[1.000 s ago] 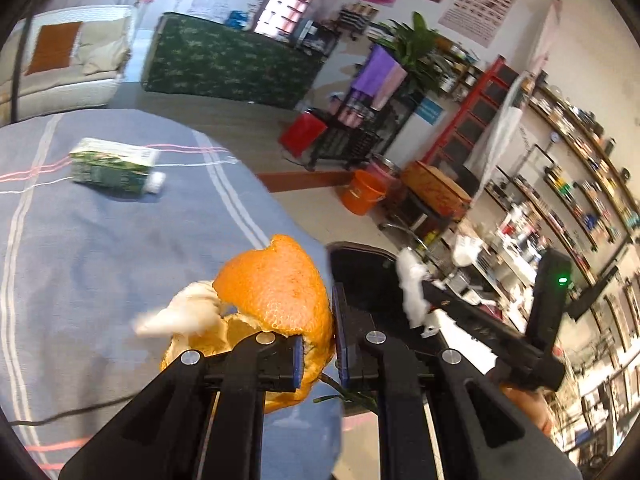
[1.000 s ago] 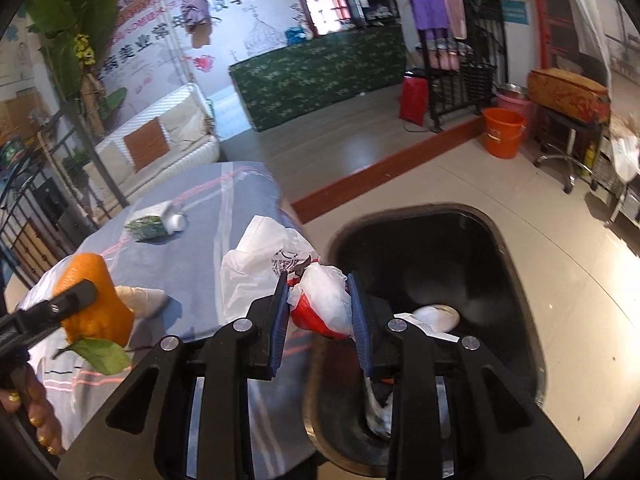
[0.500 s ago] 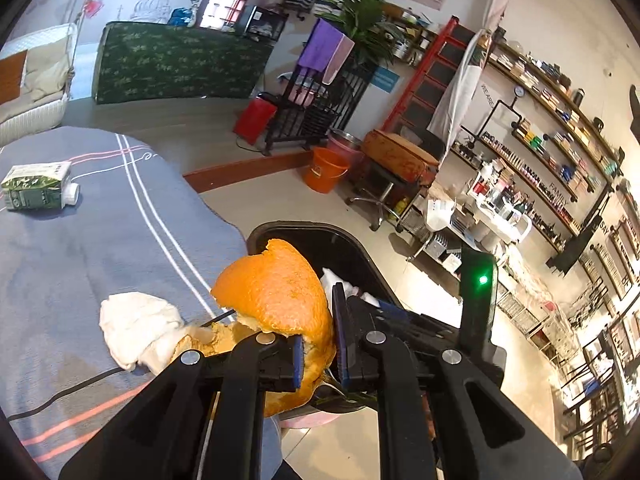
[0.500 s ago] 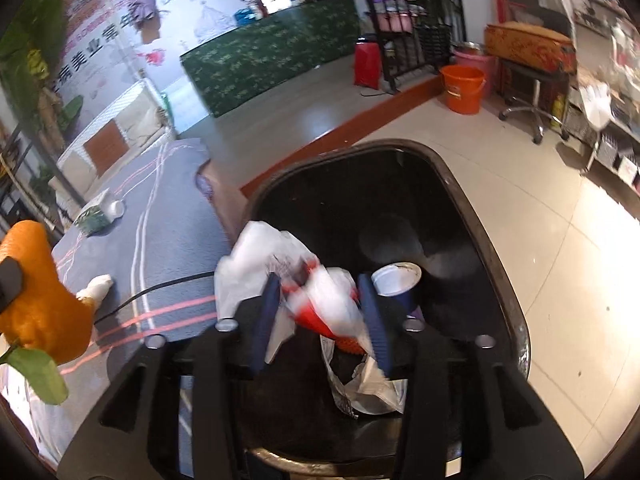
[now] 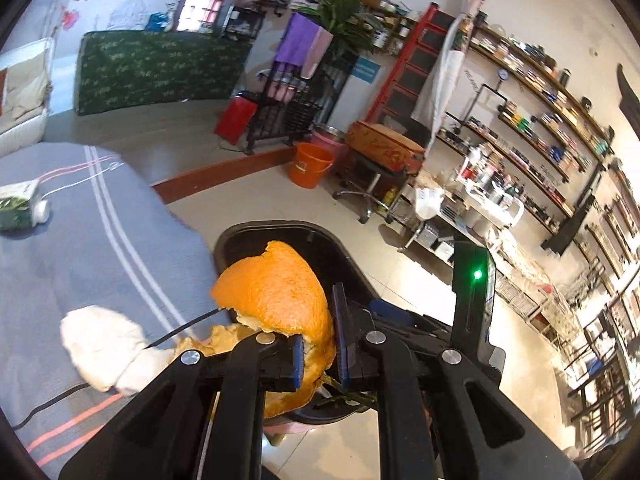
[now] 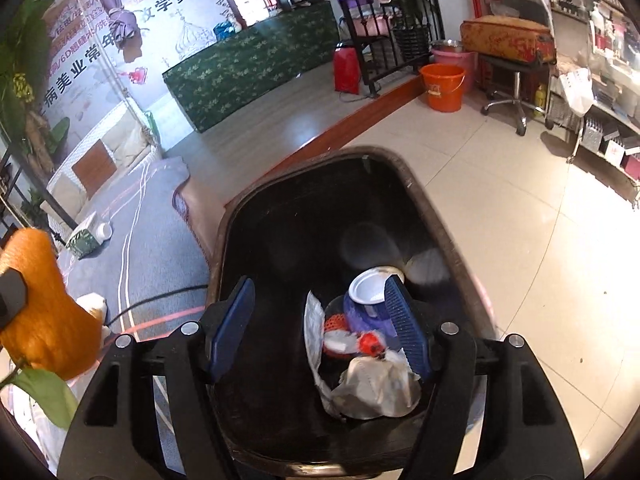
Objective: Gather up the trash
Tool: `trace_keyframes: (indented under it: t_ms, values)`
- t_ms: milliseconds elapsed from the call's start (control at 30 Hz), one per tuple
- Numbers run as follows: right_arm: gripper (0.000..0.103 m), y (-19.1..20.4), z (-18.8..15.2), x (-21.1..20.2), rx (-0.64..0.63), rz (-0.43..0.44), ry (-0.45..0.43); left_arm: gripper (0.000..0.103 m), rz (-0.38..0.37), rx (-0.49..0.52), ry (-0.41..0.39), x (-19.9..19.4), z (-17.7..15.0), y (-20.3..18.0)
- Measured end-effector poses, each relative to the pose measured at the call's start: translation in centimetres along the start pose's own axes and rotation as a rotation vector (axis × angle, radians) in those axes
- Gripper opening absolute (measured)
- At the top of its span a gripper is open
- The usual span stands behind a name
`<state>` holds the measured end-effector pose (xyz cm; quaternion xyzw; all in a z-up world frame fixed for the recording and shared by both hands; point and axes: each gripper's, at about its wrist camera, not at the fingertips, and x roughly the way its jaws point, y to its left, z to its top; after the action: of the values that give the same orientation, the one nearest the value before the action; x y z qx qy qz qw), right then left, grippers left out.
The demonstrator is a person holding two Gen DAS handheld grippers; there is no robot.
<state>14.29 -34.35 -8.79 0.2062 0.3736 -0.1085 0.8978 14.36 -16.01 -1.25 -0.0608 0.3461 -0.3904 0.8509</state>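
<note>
Left gripper: fingers clamped on the orange peel, held by the bin's edge.
Right gripper: fingers opening, nothing between them, over the black bin (trash lies inside).
Table: a white tissue, a green carton.

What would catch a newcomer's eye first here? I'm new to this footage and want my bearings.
The bright orange peel, pinched in the left tool over the near rim of the black bin. Next, the right tool, its jaws opening above the bin with nothing between them and a heap of wrappers and a cup lying below. On the blue striped cloth, a white tissue and a green carton remain.
</note>
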Motion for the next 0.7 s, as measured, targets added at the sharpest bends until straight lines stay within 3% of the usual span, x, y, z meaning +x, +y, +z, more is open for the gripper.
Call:
trace_keyframes:
  t_ms: [267,400,700]
  values:
    - [0.07,-2.1,0.7,-2.4,0.016,-0.07,-0.07,0.012,-0.051,0.028,0.056,2.9,0.0,-1.7]
    - [0.081,-3.8,1.5,-4.1,0.043,-0.102,-0.117,0.012,-0.056,0.039,0.106,5.0,-0.2,-2.2]
    - [0.083,-6.5,2.2,-6.3,0.09,-0.141,-0.164,0.013,-0.051,0.045,0.206,8.0,-1.4,-2.1]
